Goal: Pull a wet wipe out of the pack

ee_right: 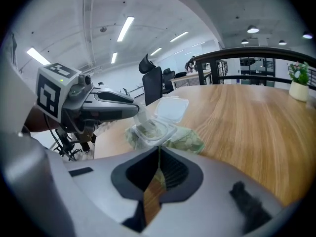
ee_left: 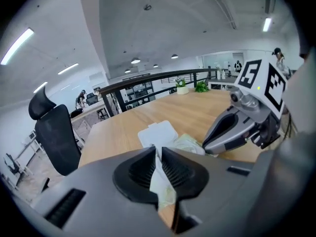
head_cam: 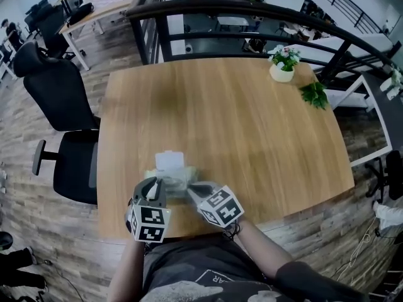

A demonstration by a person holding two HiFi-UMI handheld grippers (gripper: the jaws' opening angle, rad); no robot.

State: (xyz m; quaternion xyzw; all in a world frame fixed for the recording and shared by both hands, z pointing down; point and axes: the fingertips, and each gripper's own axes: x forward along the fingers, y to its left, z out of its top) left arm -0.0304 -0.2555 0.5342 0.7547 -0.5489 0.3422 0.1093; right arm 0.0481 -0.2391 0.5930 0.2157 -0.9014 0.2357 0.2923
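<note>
Wooden table (head_cam: 264,143); floor (head_cam: 315,231) perhaps laminate planks.

Near edge of the table (head_cam: 264,137) is the tight spot. The wipe pack (head_cam: 171,173) sits there with its lid up, and the left gripper (head_cam: 156,184) and right gripper (head_cam: 192,188) crowd it on either side. A wet wipe (ee_left: 163,181) is pinched in the left one's jaws. Past that it's open wood to the potted plant (head_cam: 283,65) and green sprig (head_cam: 314,95) at the far right. There's a railing (head_cam: 252,8) behind and an office chair (head_cam: 63,106) off the left.
</note>
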